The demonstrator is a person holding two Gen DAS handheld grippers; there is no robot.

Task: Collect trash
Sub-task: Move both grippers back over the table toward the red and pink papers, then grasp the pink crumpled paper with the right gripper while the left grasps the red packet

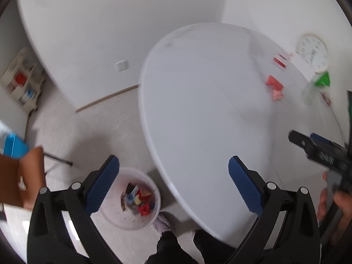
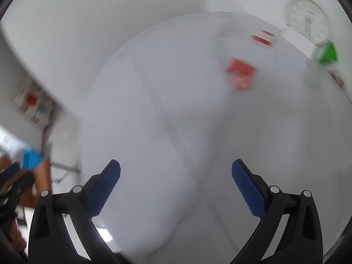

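Scraps (image 1: 275,87) of red paper lie near the clock (image 1: 312,51). Both left tongs (image 1: 173,182) and right tongs (image 2: 176,187) gape wide, empty; I'd reach one there, pinch firmly, then carry to the bin (image 1: 134,198).

No text can be read. Numerals are suggested around the dial of the wall clock (image 1: 312,52) (too blurred to be made out), and a white mark on the brown board (image 1: 22,183) stays illegible.

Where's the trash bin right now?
In the left wrist view, the white bin stands on the floor beside the round table's near-left edge, below the left gripper's left finger, already holding colourful scraps.
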